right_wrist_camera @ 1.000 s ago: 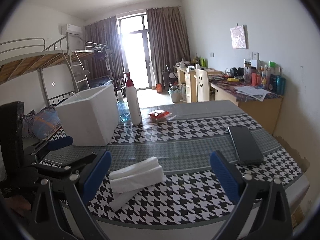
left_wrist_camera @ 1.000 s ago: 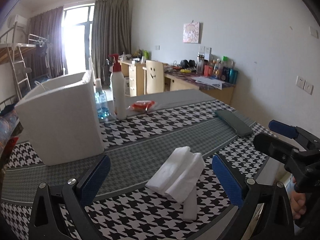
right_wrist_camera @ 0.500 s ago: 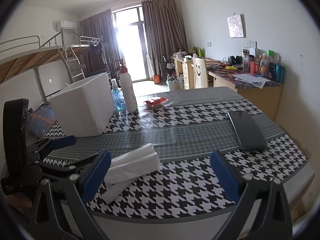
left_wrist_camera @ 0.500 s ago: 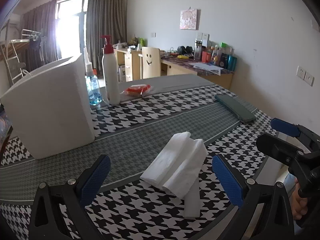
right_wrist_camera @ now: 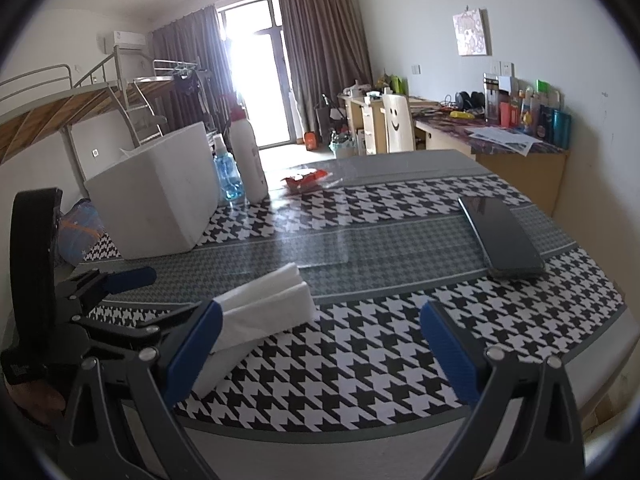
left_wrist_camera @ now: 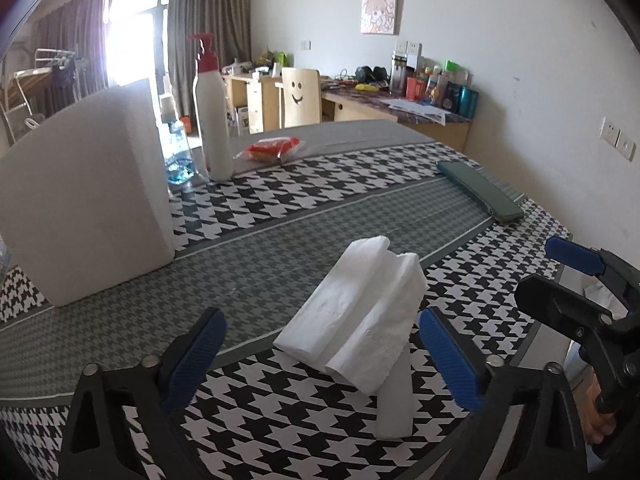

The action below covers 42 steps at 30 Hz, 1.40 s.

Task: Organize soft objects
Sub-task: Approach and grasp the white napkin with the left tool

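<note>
Two claws spread wide over a pile of folded tissues on the bench.

Left claw (left_wrist_camera: 322, 350) hovers low with its blue pads far apart and nothing between them; the tissues (left_wrist_camera: 356, 320) lie just ahead, between the pads in its view, a white stack draped over another folded piece near the bench's (left_wrist_camera: 280, 248) front edge. Right claw (right_wrist_camera: 320, 346) is just as wide and empty, with the tissues (right_wrist_camera: 264, 308) beside its left pad. Further back stand a white box (right_wrist_camera: 156, 192), a pump bottle (left_wrist_camera: 212, 120) and a blue-liquid bottle (left_wrist_camera: 176, 152) close together, a red packet (left_wrist_camera: 272, 148) near them, and a phone (right_wrist_camera: 500, 236) well off to the right.
</note>
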Motion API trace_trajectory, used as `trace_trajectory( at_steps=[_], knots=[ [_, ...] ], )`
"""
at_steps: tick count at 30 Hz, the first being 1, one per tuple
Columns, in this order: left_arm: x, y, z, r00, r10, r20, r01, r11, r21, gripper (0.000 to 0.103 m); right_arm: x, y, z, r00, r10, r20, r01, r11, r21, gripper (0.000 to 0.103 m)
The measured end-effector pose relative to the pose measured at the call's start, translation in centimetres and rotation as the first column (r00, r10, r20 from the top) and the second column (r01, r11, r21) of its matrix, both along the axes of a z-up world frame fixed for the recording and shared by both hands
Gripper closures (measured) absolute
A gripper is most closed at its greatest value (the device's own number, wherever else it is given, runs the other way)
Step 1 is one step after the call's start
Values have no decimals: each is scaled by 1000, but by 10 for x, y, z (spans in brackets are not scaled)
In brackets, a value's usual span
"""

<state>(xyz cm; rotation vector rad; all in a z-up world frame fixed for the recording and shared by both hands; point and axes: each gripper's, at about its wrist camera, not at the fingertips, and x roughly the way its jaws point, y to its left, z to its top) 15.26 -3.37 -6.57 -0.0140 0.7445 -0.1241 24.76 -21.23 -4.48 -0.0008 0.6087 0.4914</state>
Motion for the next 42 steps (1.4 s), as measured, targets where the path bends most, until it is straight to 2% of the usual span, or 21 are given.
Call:
trace_trajectory(
  at_steps=[10, 20, 22, 26, 32, 34, 39, 42],
  knots=[
    [12, -3, -14, 998, -4, -56, 4, 1000, -3, 25, 3, 1, -14, 999, 20, -37, -20, 1000, -3, 2],
    [19, -4, -23, 996, -9, -92, 8, 1000, -8, 31, 4, 1, -18, 998, 27, -53, -27, 1000, 3, 2],
    [20, -4, -25, 995, -15, -103, 14, 1000, -12, 38, 5, 1, -18, 998, 26, -55, -26, 1000, 6, 2],
    [23, -5, -27, 993, -18, -116, 17, 1000, -9, 41, 5, 0, -20, 998, 27, -62, -26, 1000, 8, 2],
    [25, -8, -30, 991, -27, -129, 26, 1000, -15, 54, 6, 0, -21, 997, 32, -63, -31, 999, 11, 2],
    [26, -7, -30, 991, -15, -132, 14, 1000, -4, 63, 5, 0, -21, 997, 33, -63, -32, 999, 10, 2],
    [26, -6, -30, 991, -6, -130, 7, 1000, 10, 77, 4, -3, -22, 997, 32, -65, -31, 999, 16, 2],
    [25, -8, -30, 992, -7, -129, 10, 1000, 24, 78, 4, -5, -22, 997, 34, -66, -33, 999, 20, 2]
  ],
)
